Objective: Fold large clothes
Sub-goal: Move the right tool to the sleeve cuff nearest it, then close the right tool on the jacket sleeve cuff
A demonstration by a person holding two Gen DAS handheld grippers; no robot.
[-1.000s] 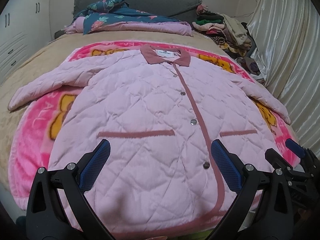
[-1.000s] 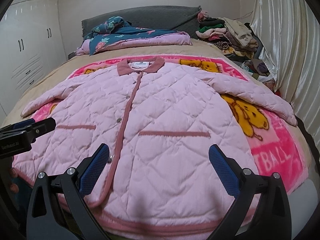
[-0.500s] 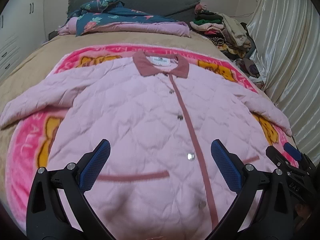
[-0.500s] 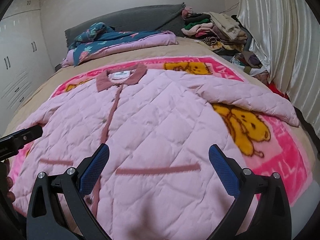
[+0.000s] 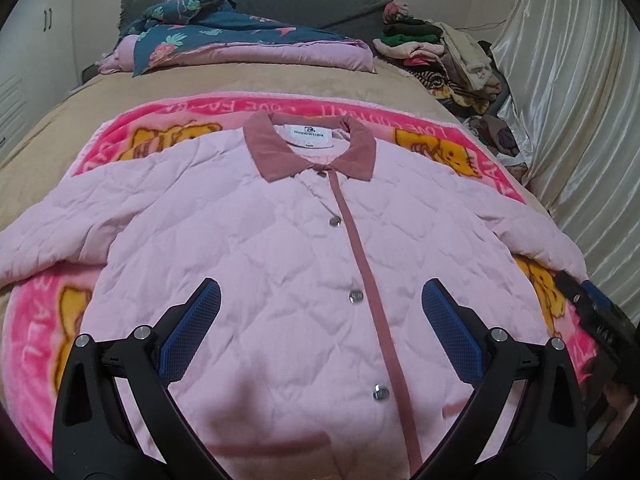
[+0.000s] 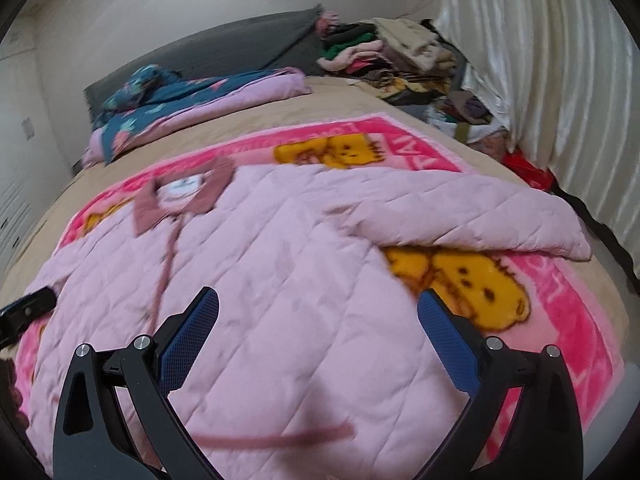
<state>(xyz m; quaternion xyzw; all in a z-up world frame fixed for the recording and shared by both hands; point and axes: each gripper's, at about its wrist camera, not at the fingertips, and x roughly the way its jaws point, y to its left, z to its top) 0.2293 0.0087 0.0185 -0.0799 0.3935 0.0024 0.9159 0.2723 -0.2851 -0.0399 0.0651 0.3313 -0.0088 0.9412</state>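
A pink quilted jacket [image 5: 280,264] with a dusty-rose collar [image 5: 312,152] lies flat, buttoned, front up, sleeves spread, on a pink cartoon blanket [image 5: 36,320]. My left gripper [image 5: 320,312] is open and empty, hovering over the jacket's lower chest near the button strip. My right gripper [image 6: 318,320] is open and empty over the jacket's [image 6: 280,280] right half. The right sleeve [image 6: 480,220] lies out toward the curtain. Each gripper shows at the edge of the other's view: the right one [image 5: 592,312], the left one [image 6: 28,308].
The bed has a tan cover [image 5: 280,84]. A folded floral quilt [image 5: 240,40] lies at the headboard. A pile of clothes [image 5: 440,56] sits at the far right corner. A shiny curtain [image 5: 580,120] hangs along the right side; white cupboards [image 6: 16,160] stand left.
Both grippers have moved forward over the jacket, from its hem toward the chest. The right gripper has also swung to the right, toward the sleeve. Both stay open.
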